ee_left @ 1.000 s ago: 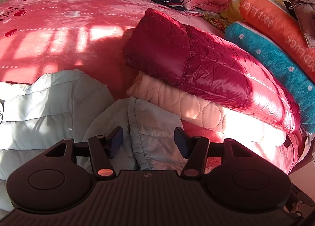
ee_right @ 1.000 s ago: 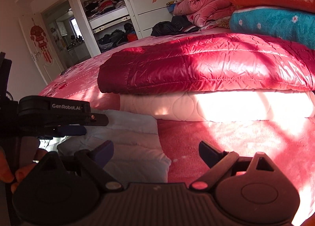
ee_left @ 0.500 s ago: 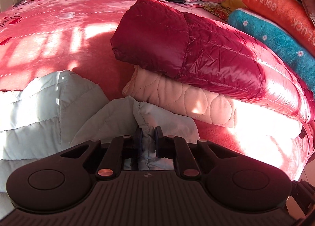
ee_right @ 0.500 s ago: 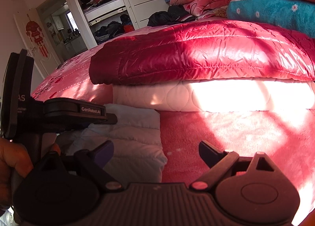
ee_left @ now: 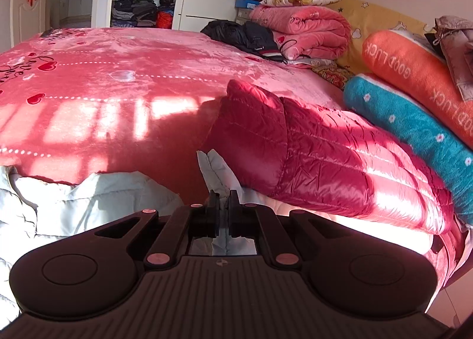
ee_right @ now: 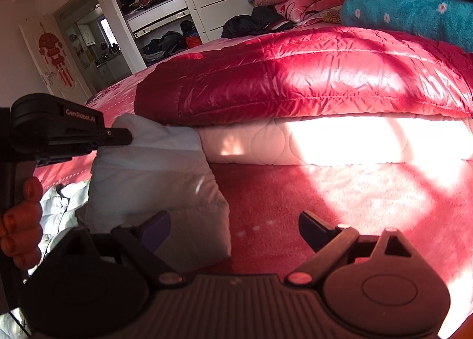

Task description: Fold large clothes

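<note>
While my left claw is clenching a fold of the pale blue jacket that is rising between its pads, my right claw is hanging released beside it over the bed.

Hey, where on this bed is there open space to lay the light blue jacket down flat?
The widest bare stretch of the pink bedspread lies beyond the light blue jacket, toward the wardrobe. A smaller free patch sits ahead of the open right hand-held gripper, below the folded stack. It is crowded along the red jacket, the pillows and the rolled blanket.
</note>
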### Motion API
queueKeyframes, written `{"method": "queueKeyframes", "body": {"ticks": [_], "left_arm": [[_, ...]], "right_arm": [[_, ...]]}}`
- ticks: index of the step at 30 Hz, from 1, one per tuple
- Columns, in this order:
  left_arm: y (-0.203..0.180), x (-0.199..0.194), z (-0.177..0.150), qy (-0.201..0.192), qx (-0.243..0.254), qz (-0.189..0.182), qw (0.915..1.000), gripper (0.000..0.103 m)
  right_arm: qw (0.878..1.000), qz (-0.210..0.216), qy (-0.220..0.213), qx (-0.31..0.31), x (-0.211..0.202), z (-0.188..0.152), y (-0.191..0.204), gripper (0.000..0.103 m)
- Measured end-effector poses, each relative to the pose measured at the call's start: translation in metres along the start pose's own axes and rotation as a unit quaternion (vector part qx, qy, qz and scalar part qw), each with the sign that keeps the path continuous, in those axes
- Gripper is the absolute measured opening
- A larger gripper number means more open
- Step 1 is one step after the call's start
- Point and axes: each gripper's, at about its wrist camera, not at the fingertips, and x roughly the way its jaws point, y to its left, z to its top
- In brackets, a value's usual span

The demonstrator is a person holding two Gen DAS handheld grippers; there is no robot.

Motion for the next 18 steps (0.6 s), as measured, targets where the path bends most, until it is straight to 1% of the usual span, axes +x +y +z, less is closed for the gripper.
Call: {"method": "queueKeyframes", "body": {"ticks": [4,7,9,14,18], "left_arm": [[0.027,-0.028,0.019,-0.043,-0.032,0.018,0.9984,0.003],[0.053,-0.05,0.031,-0.074,-0.06,0.036,0.9948,0.003],[0.072,-0.065,0.038,-0.095,-0.078,0.057,0.9908,0.003],[0.127,-0.1,0.047,-0.136,-0.128,0.115,0.9756,0.003],[0.167,-0.119,0.039,-0.148,-0.164,0.16,0.962,0.003]], "right_arm": [[1.0,0.006,-0.002,-0.004,0.0,0.0,0.004,0.093],[1.0,0.011,-0.003,-0.011,0.0,0.0,0.01,0.093],[1.0,0.013,-0.005,-0.016,0.0,0.0,0.013,0.093],[0.999,0.023,-0.008,-0.028,0.0,-0.001,0.022,0.093],[0.999,0.026,-0.008,-0.038,0.002,-0.001,0.03,0.093]]}}
